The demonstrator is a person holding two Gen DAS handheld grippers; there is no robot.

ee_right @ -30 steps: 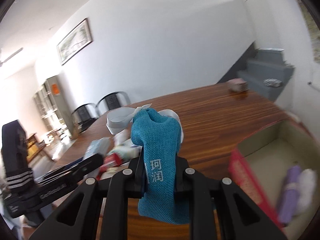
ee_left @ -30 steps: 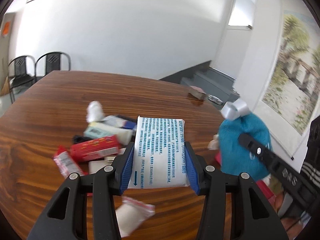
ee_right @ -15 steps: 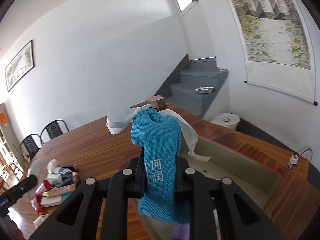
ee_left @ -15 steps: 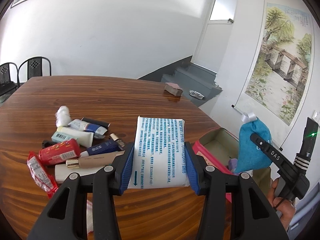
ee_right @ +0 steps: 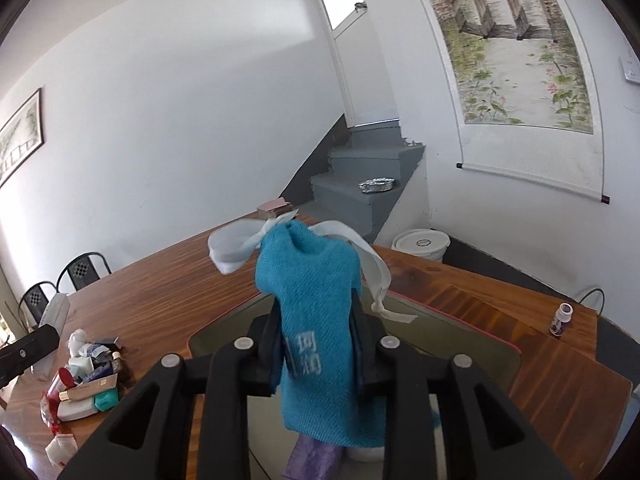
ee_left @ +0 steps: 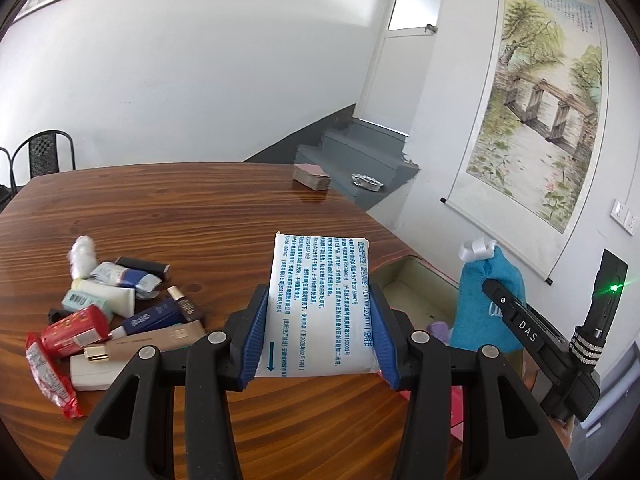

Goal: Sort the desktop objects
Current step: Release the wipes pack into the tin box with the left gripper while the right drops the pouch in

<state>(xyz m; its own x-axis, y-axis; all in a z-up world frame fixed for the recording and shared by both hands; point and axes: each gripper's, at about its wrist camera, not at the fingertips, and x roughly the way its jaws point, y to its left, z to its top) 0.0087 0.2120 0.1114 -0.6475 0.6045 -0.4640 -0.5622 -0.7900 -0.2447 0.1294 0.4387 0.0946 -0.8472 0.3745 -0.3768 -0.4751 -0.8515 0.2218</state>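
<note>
Gripping a white packet [ee_left: 320, 304] printed in blue text, the left gripper [ee_left: 318, 340] has its blue pads pressed against both long edges and holds it above the wooden table [ee_left: 180, 216]. From that camera a heap of tubes and sachets [ee_left: 116, 320] lies on the table at about nine o'clock of the packet, and an open box [ee_left: 412, 292] with a pink rim sits at three o'clock.

The right gripper [ee_right: 316, 348] hangs over that box, a teal pouch [ee_right: 316, 320] with a white ribbon [ee_right: 236, 248] between its fingers. Its jaws have just been opening; the pouch looks blurred, and there seems to be a slight gap at the pads. A purple item [ee_right: 312, 456] lies in the box at six o'clock of the pouch. A small bottle [ee_right: 562, 318] stands near the table edge at three o'clock.
</note>
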